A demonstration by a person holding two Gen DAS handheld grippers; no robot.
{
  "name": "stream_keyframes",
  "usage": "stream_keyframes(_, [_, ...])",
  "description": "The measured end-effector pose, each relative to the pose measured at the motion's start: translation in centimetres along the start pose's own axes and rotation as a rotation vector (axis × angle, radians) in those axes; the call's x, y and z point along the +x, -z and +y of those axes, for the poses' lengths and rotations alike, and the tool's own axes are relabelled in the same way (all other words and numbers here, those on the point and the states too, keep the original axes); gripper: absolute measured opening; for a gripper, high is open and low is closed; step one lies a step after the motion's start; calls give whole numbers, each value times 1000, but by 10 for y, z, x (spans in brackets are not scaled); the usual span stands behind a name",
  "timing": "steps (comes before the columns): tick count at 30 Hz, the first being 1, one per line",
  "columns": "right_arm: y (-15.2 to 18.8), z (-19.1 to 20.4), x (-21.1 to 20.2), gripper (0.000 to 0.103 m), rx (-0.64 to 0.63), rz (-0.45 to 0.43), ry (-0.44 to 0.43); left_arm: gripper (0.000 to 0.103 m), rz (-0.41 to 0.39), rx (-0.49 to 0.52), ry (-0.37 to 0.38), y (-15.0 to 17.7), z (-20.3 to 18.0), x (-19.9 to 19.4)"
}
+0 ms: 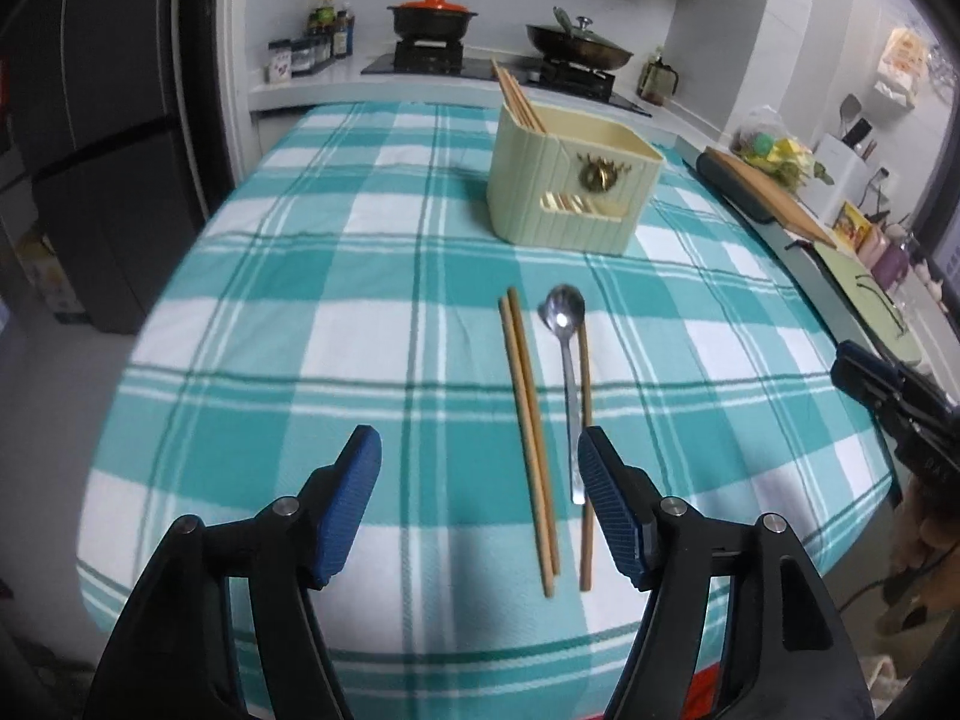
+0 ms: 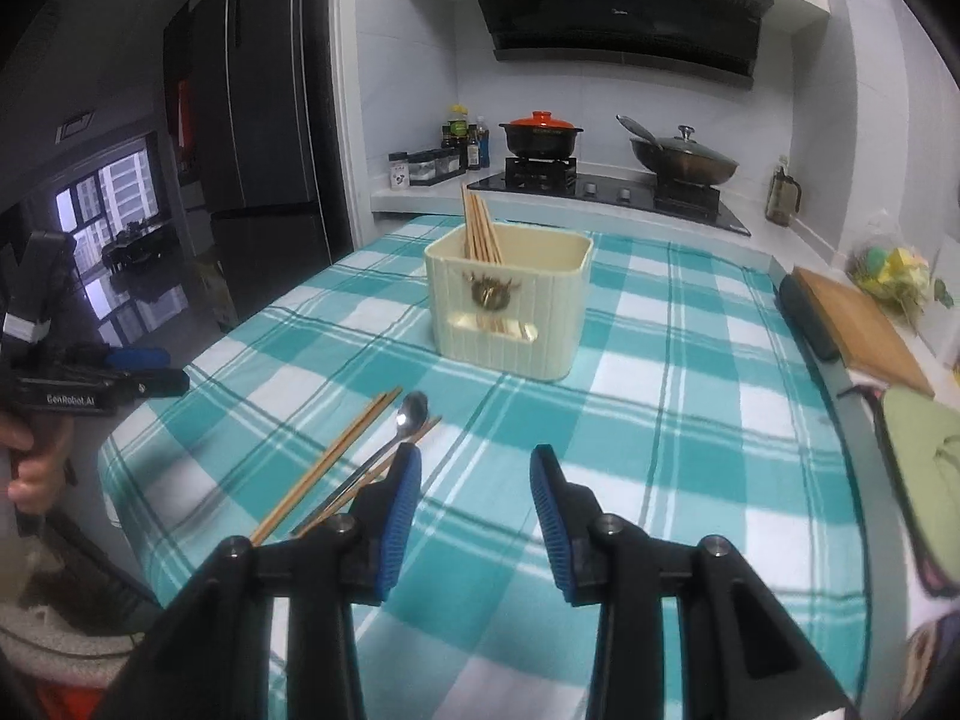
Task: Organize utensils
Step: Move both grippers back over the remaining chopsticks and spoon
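white tiled kitchen walls (image 2: 408, 90), black range hood (image 2: 618, 18), dark fridge (image 2: 258, 120)

The lower handle of the shiny metal spoon (image 2: 384, 450) and the near end of the single loose wooden chopstick (image 2: 414, 435) were hidden behind the blue-padded left finger of the right gripper (image 2: 474, 516) in the right wrist view, near the front left corner of the teal-and-white checked tablecloth (image 2: 690, 420). The lower ends of the wooden chopsticks (image 1: 521, 97) standing in the cream ribbed plastic utensil holder (image 1: 558, 192) were hidden by its wall. The holder's small gold emblem (image 1: 597, 175) was too blurred to make out, and the black right gripper (image 1: 864, 378) was cut off by the left wrist picture's right edge.
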State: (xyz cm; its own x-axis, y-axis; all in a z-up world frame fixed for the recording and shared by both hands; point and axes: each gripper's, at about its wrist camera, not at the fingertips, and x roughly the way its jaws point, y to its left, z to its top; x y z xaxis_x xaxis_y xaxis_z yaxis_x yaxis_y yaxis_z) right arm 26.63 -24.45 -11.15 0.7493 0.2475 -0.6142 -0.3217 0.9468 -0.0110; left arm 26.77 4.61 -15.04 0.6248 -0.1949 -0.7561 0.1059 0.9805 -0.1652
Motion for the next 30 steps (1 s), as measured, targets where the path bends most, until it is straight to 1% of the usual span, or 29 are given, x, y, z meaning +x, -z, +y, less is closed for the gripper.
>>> stream_keyframes(2, [26, 6, 2, 38, 55, -3, 2, 70, 34, -23, 0, 14, -6, 9])
stream_keyframes(4, [43, 12, 10, 38, 90, 32, 15, 70, 52, -31, 26, 23, -10, 12])
stream_keyframes(5, [49, 14, 12, 38, 98, 46, 11, 70, 53, -20, 25, 25, -12, 12])
stream_keyframes(8, [60, 17, 10, 38, 104, 66, -8, 70, 25, 33, -47, 25, -17, 10])
stream_keyframes(9, [62, 18, 10, 38, 102, 67, -3, 70, 18, 30, -58, 24, -16, 10])
stream_keyframes(12, [66, 14, 12, 38, 137, 73, -1, 70, 34, -20, -20, 25, -7, 14])
stream_keyframes(14, [67, 11, 14, 38, 171, 78, -8, 70, 45, -28, -21, 28, -4, 18])
stream_keyframes(17, [69, 12, 18, 38, 166, 88, 1, 70, 54, -26, -34, 31, -1, 25])
stream_keyframes(20, [71, 14, 23, 38, 161, 106, 0, 72, 71, -44, -6, 28, 2, 38])
stream_keyframes(28, [74, 28, 33, 38, 133, 138, -14, 72, 99, -42, 28, -2, 2, 80])
stream_keyframes(30, [74, 29, 34, 38, 129, 142, -14, 72, 105, -48, 24, -8, 3, 91])
